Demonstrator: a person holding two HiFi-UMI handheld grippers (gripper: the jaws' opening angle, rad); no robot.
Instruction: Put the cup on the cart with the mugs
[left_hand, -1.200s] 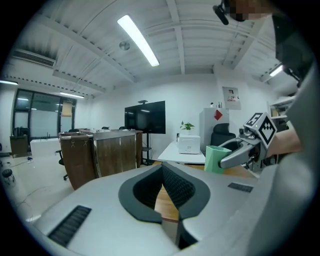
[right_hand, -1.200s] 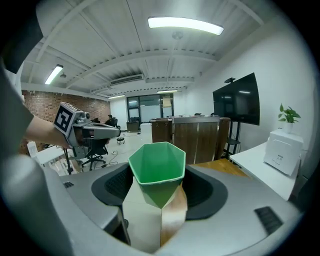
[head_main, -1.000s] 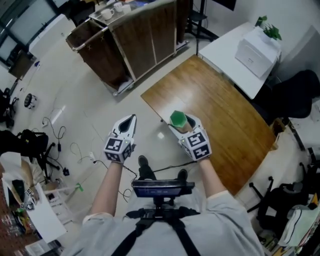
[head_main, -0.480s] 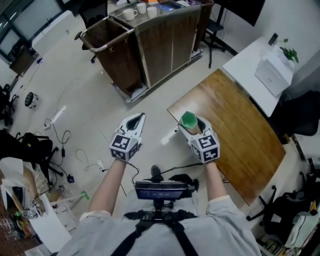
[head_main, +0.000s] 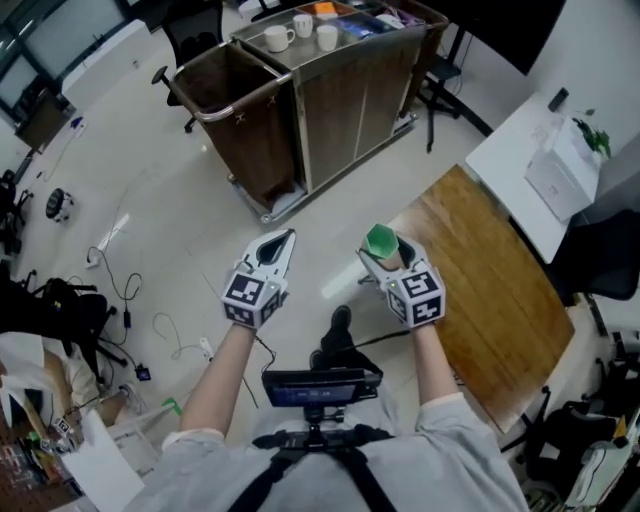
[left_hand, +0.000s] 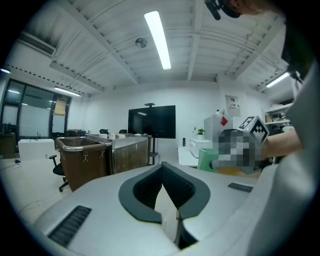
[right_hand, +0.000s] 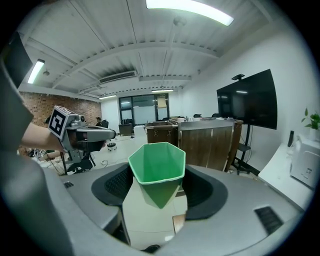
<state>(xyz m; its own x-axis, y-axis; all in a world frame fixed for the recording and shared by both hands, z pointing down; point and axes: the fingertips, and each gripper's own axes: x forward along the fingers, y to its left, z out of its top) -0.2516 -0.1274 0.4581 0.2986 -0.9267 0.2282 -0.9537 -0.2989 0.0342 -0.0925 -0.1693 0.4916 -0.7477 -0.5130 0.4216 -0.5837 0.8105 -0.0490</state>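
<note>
Green cup (right_hand: 156, 167) gripped in our right claw (head_main: 384, 248) — cart (head_main: 350, 100) with mugs (head_main: 303, 25) stands well ahead of it. Our left claw (head_main: 280, 243) is closed, empty, beside the right one.

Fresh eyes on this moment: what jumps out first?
The green cup stands out, held between the fingers of the right gripper at the middle of the head view. At that view's top stands the wooden cart with white mugs on it. The left gripper is shut and empty.
</note>
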